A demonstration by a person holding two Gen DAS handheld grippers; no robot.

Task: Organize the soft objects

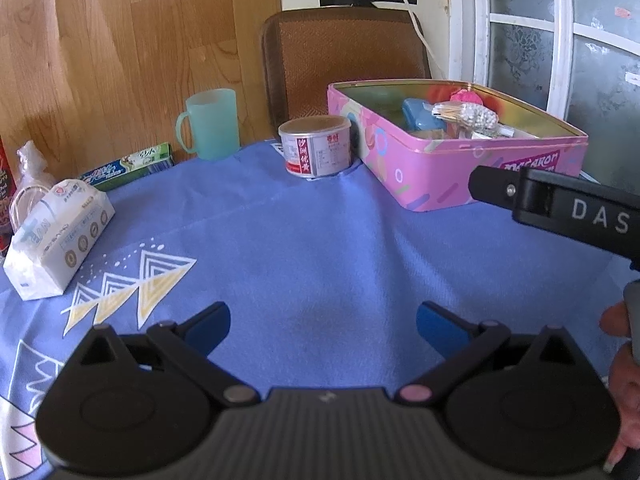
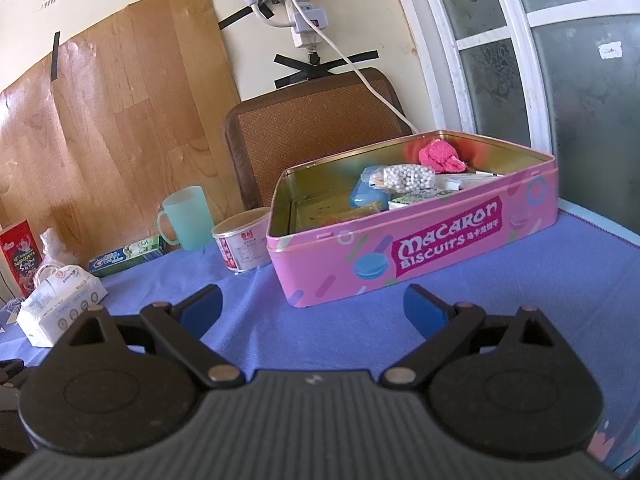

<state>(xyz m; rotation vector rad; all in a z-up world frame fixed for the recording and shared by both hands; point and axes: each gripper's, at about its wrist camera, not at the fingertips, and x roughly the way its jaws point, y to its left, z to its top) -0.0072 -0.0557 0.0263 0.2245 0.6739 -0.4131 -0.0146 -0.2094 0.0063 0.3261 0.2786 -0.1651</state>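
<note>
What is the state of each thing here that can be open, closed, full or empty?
Left gripper: open, holding nothing.
Right gripper: open, holding nothing.
Pink rectangular metal biscuit tin: lid off, partly filled with small items.
Pale green plastic mug: upright; contents cannot be seen.
Round can with white and red label: upright, top closed.
White soft tissue pack: lying on the blue cloth, outside the tin.

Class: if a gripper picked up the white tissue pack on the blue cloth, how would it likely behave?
The tissue pack looks soft-wrapped, so it would probably squash and sag rather than stay stiff. Its plastic film may be a little slippery. It seems light and unlikely to roll.
</note>
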